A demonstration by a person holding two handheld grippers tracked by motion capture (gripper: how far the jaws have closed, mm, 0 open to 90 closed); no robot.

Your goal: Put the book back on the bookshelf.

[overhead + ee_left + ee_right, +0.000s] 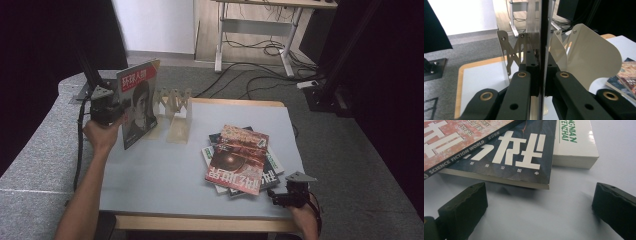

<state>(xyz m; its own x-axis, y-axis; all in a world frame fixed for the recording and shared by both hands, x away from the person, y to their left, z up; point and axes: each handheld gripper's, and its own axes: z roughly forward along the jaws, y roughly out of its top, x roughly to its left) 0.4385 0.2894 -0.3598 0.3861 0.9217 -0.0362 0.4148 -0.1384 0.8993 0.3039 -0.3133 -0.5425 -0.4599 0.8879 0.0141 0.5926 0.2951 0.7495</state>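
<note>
A magazine [139,100] with a red title band and a portrait cover stands upright at the table's back left, my left gripper [120,108] shut on its near edge. In the left gripper view the magazine [541,30] is edge-on, clamped between the black jaws of the left gripper [541,58]. Just behind it stands a folding metal book rack [175,107], whose cream divider [586,57] and lattice [511,52] flank the magazine. My right gripper [276,196] rests low at the table's front right, and in its own view the right gripper [540,195] is open and empty before the stack.
A stack of magazines [239,159] lies right of centre: a red one on top, a dark one [511,152] beneath and a white book [574,145] under that. The grey tabletop [160,175] has a wooden rim. A desk frame [260,30] and cables lie beyond.
</note>
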